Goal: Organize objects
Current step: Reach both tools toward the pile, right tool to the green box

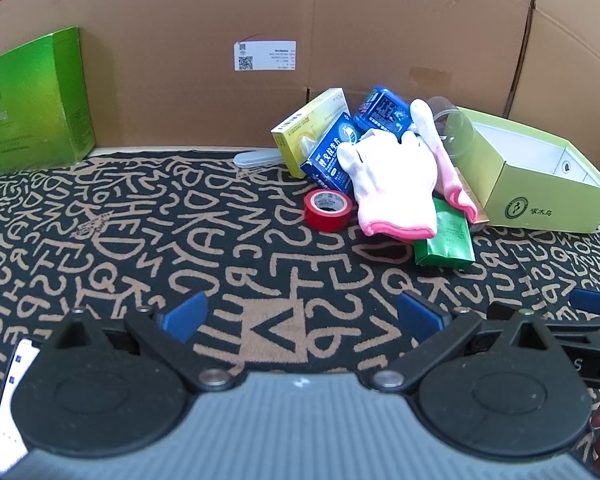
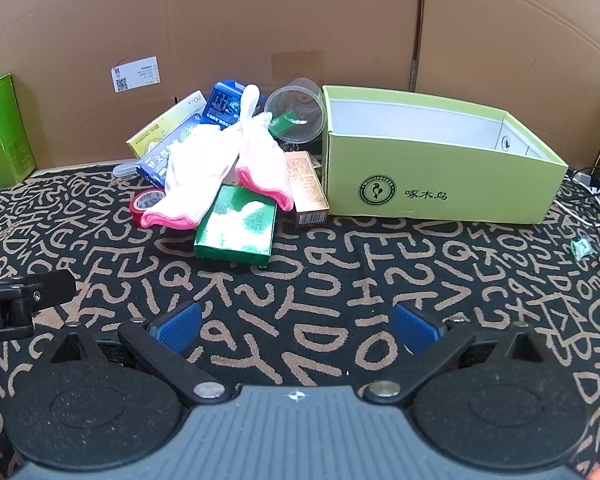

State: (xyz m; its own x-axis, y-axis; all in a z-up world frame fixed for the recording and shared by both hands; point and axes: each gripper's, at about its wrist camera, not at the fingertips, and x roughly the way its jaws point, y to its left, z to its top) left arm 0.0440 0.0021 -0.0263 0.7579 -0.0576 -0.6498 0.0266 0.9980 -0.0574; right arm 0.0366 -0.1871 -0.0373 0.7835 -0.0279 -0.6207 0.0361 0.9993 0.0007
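Both grippers, left gripper [image 1: 300, 316] & right gripper [image 2: 296, 328], are held wide open w/ nothing between the pads, well short of the pile. Gloves [image 2: 220, 168] lie atop the clutter beside the empty green box [image 2: 440, 184]; probably best lifted first, pinched at the pink cuff.

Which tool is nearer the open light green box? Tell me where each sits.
Right. The right tool hangs open just short of the light green box, which lies ahead and slightly right. The left tool, also open, sits further left, facing the red tape roll.
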